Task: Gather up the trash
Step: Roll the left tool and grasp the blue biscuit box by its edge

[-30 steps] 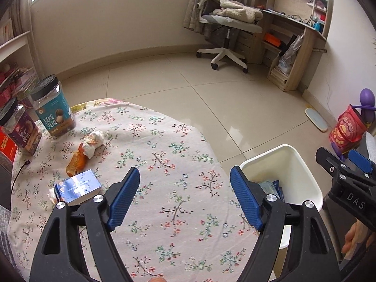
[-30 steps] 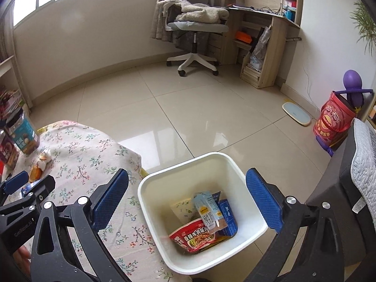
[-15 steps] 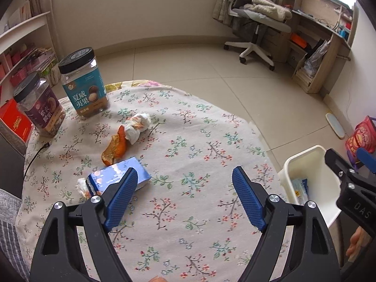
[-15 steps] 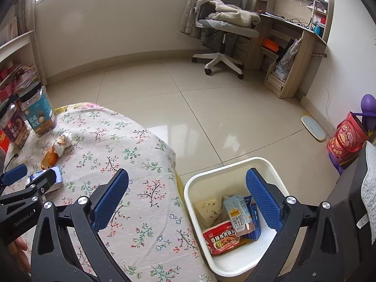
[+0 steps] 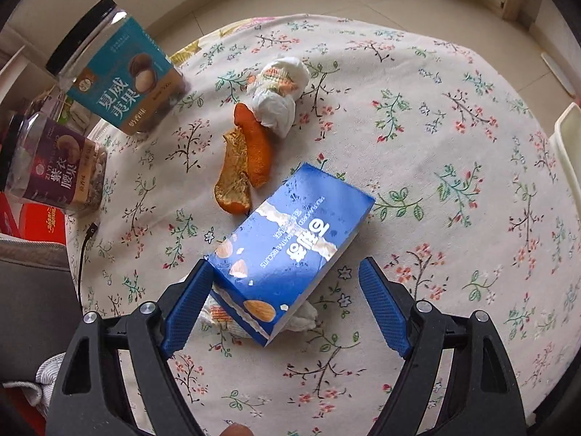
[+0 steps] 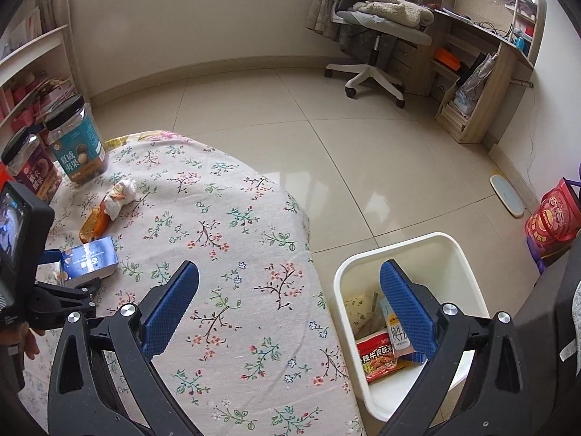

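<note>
A blue biscuit box [image 5: 290, 243] lies on the floral tablecloth [image 5: 435, 189], over a crumpled white wrapper [image 5: 305, 318]. My left gripper [image 5: 287, 305] is open, its jaws on either side of the box's near end, the left pad touching it. Orange peel [image 5: 243, 167] and a wadded tissue [image 5: 279, 100] lie beyond. My right gripper [image 6: 290, 312] is open and empty, above the table edge and the white bin [image 6: 417, 254], which holds several wrappers. The box [image 6: 90, 261] also shows in the right wrist view.
Two nut jars [image 5: 116, 69] [image 5: 51, 167] stand at the table's far left. A red box [image 5: 40, 229] sits beside them. The bin rim [image 5: 566, 152] shows past the table's right edge. An office chair [image 6: 377, 36] and desk stand across the tiled floor.
My left gripper has moved down and left across the table until its open jaws straddle the blue box. My right gripper has swung left, off the bin and partly over the table.
</note>
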Motion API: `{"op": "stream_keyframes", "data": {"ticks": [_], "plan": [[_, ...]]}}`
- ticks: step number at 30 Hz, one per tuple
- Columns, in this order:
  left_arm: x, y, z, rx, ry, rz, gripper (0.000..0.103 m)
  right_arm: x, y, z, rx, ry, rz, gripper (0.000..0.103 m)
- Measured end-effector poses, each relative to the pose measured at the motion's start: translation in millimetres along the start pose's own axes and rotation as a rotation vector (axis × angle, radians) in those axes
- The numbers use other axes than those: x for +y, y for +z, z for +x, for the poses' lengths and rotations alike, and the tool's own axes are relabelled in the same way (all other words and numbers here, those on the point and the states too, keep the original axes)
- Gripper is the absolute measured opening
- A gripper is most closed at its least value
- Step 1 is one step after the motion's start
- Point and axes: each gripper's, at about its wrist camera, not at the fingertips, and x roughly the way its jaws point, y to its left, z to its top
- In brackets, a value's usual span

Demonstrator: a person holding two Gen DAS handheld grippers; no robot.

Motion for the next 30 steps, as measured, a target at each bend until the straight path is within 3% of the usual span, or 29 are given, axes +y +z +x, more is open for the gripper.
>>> {"op": "stream_keyframes", "data": {"ticks": [4, 5, 6, 8, 11, 19, 24, 30], "plan": [[-4.9, 0.9, 9.6, -0.007, 0.023, 0.063, 0.075, 5.3, 0.7, 4.8, 0.020, 0.008, -0.007, 0.096], [-4.9, 1.3, 10.0, -0.012, 0.006, 0.062, 0.055, 6.0, 1.1, 5.5, 0.025, 0.013, -0.007, 0.096], [-4.4, 1.9, 10.6, -0.010, -0.010, 0.054, 0.043, 6.7, 1.5, 7.2, 0.031, 0.020, -0.005, 0.096], [-0.1, 1.6, 4.3, -0.038, -0.023, 0.025, 0.034, 8.8, 2.3, 10.4, 0.047, 0.043, 0.007, 0.096], [11.6, 0.4, -14.4, -0.091, -0.099, -0.042, 0.018, 14.9, 2.6, 14.4, 0.069, 0.082, 0.022, 0.096], [49.6, -20.6, -57.0, -0.225, -0.130, -0.209, 0.014, 53.6, -0.3, 19.9, 0.083, 0.136, -0.035, 0.096], [85.6, -39.8, -85.8, -0.319, -0.147, -0.341, 0.013, 96.0, -3.2, 21.9, 0.072, 0.240, -0.102, 0.096], [122.1, -64.0, -116.3, -0.419, -0.134, -0.461, 0.012, 170.6, -20.3, 29.8, 0.089, 0.376, -0.293, 0.096]]}}
